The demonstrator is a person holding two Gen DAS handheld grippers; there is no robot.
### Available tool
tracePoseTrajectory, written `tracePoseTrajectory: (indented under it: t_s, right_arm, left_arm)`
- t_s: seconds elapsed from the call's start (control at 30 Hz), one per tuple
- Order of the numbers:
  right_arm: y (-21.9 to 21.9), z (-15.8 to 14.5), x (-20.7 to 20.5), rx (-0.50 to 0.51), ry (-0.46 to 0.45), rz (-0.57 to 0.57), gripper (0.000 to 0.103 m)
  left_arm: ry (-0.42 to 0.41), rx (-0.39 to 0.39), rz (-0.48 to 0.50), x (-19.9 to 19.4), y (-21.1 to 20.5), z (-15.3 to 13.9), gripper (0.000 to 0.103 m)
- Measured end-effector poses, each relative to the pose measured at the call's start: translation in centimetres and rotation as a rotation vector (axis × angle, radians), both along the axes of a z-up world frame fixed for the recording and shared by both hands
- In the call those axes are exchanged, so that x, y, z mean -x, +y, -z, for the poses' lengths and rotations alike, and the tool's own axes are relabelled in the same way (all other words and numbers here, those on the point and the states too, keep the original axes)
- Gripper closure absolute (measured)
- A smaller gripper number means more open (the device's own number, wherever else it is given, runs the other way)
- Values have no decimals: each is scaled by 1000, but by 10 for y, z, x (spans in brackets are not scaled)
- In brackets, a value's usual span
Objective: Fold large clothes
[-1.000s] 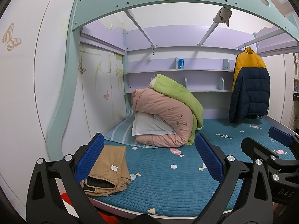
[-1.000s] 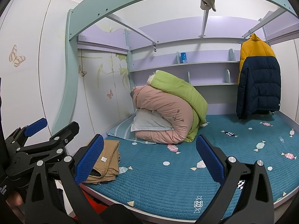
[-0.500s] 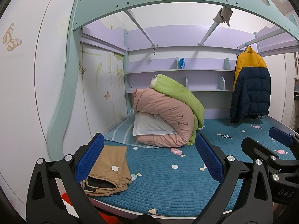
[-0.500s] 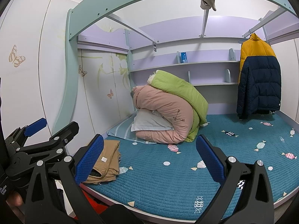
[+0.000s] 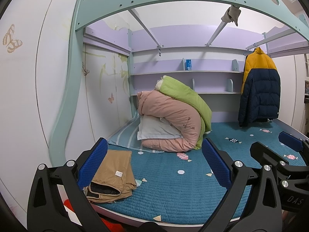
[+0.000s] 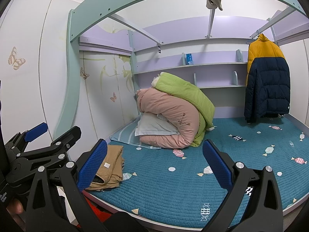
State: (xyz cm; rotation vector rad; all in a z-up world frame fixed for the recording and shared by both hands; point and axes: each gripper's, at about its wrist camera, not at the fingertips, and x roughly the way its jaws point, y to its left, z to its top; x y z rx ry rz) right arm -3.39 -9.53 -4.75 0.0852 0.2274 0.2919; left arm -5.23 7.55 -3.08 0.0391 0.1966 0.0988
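A folded tan garment (image 5: pixel 114 172) with a white tag lies on the blue bed mat (image 5: pixel 173 189) at its front left corner; it also shows in the right wrist view (image 6: pixel 110 166). My left gripper (image 5: pixel 154 166) is open and empty, held just off the bed's front edge, above and right of the garment. My right gripper (image 6: pixel 154 166) is open and empty, to the right of the garment. The left gripper also shows at the left of the right wrist view (image 6: pixel 54 137). A yellow and navy puffer jacket (image 5: pixel 259 87) hangs on a rail at the back right.
Rolled pink (image 5: pixel 170 121) and green (image 5: pixel 185 94) quilts and a white pillow (image 5: pixel 156 129) sit piled at the back left of the bed. Purple shelves (image 5: pixel 185 73) line the back wall. A teal arch frame (image 5: pixel 63 104) stands at the left. Something red (image 5: pixel 67 203) lies below the bed edge.
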Motion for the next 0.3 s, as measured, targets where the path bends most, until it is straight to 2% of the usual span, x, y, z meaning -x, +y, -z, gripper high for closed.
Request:
tracePoseTrajectory:
  t_s: [0.2, 0.3]
  right_arm:
    - [-10, 4, -5, -28, -39, 37, 8]
    - [-32, 5, -17, -19, -133, 144, 8]
  left_arm:
    - [-4, -38, -19, -9, 1, 4, 5]
    - [-12, -78, -46, -27, -3, 9, 5]
